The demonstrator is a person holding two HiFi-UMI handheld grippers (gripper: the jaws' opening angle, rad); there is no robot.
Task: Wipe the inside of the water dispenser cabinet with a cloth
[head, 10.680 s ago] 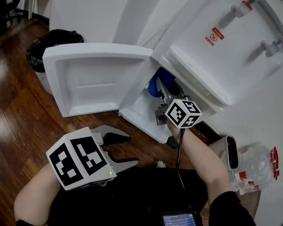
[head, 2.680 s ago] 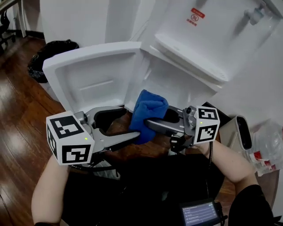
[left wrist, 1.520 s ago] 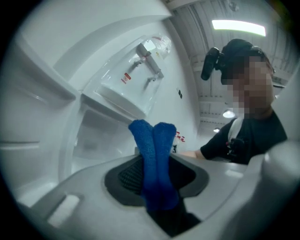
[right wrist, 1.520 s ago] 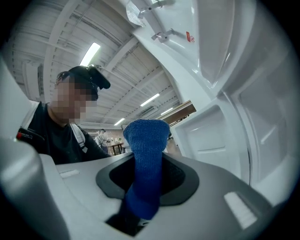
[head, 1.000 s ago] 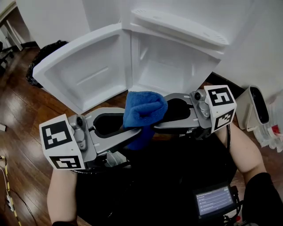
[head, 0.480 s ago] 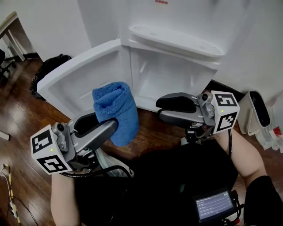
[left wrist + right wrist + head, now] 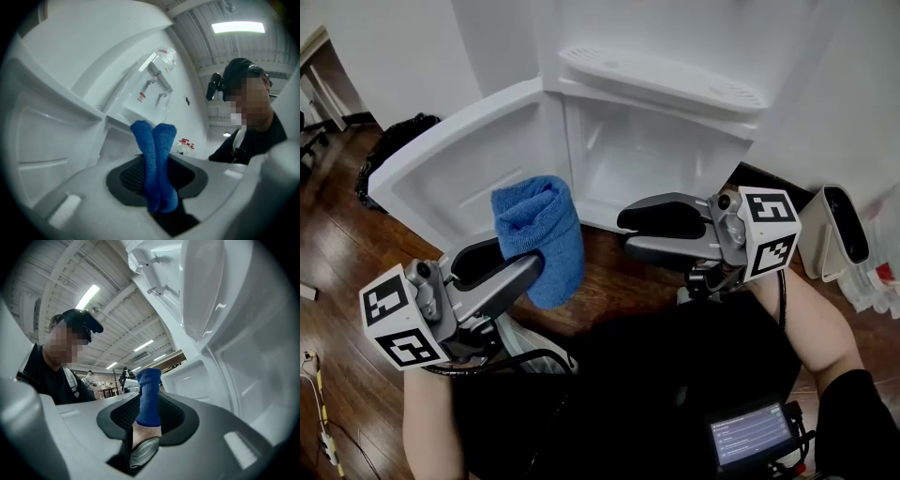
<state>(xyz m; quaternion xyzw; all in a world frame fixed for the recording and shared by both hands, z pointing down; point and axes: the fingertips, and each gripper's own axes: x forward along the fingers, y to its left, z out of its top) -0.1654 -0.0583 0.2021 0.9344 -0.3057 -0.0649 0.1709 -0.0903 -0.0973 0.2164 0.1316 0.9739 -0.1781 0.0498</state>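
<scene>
The blue cloth [image 7: 539, 234] stands folded upright in my left gripper [image 7: 540, 262], whose jaws are shut on its lower end. In the left gripper view the cloth [image 7: 154, 164] fills the slot of the left gripper [image 7: 157, 190]. My right gripper [image 7: 624, 234] hangs to the right, apart from the cloth, jaws together with nothing in them. The right gripper view looks past the right gripper [image 7: 140, 437] at the cloth [image 7: 149, 397] some way off. Behind both stands the open white cabinet [image 7: 656, 159] of the water dispenser, its door [image 7: 459, 178] swung out to the left.
The dispenser's drip tray [image 7: 666, 80] juts out above the cabinet. A black rubbish bag [image 7: 394, 141] sits at the far left on the wooden floor [image 7: 337, 234]. A white appliance [image 7: 842, 230] and wrapped bottles [image 7: 886, 272] stand at the right. A small screen [image 7: 750, 436] hangs at my waist.
A second ago both grippers held the cloth between them. Now only the left one has it and has carried it left, away from the right gripper, whose jaws have come together.
</scene>
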